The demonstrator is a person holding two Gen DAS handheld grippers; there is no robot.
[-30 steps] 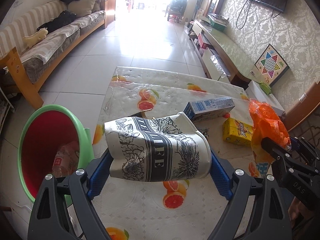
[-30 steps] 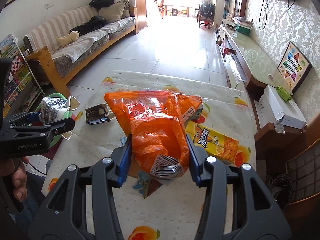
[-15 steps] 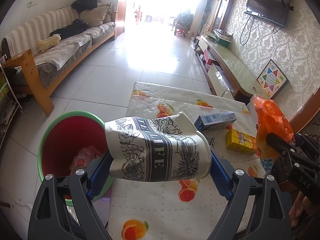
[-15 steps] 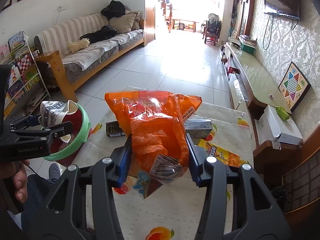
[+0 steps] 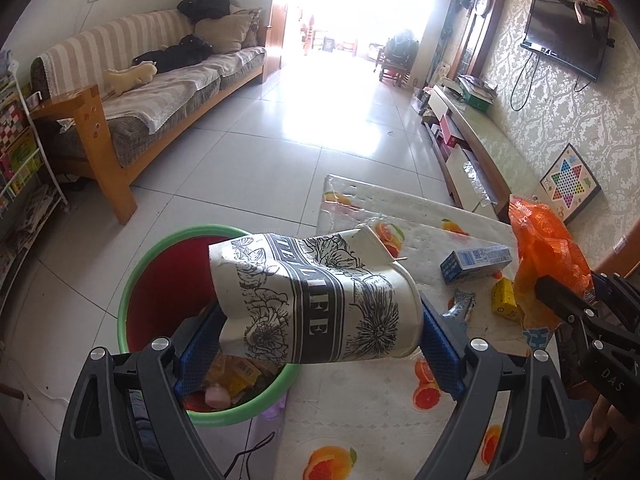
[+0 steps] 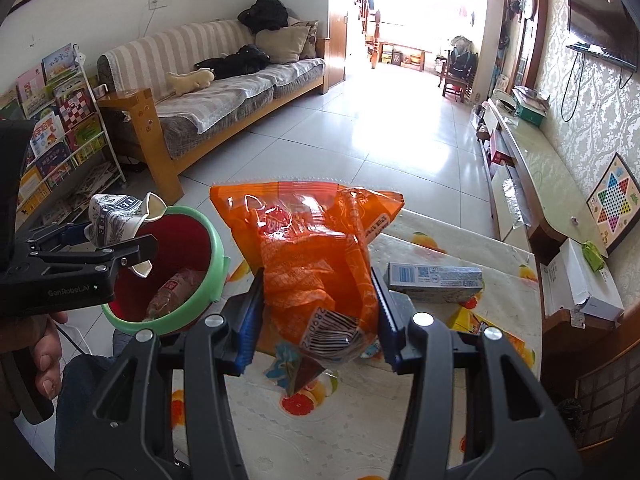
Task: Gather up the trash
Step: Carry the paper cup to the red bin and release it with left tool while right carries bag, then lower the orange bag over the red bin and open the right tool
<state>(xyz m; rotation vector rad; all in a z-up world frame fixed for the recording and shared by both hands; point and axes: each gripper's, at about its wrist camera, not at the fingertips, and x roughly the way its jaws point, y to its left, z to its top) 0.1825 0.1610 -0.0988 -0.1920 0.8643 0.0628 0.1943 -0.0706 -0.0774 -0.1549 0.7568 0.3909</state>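
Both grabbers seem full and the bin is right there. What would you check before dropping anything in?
1. Left gripper clamps the crushed paper cup: ok.
2. Right gripper clamps the orange bag: ok.
3. Cup over the bin opening: ok, partly over it.
4. Orange bag over the bin: not ok, it is above the table.
5. Room left in the bin: ok, trash only at the bottom.

I'm looking into a home living room: ahead-left of my grippers a striped sofa (image 5: 160, 80), ahead-right a wall television (image 5: 566, 36), below them a fruit-print table (image 5: 360, 392).
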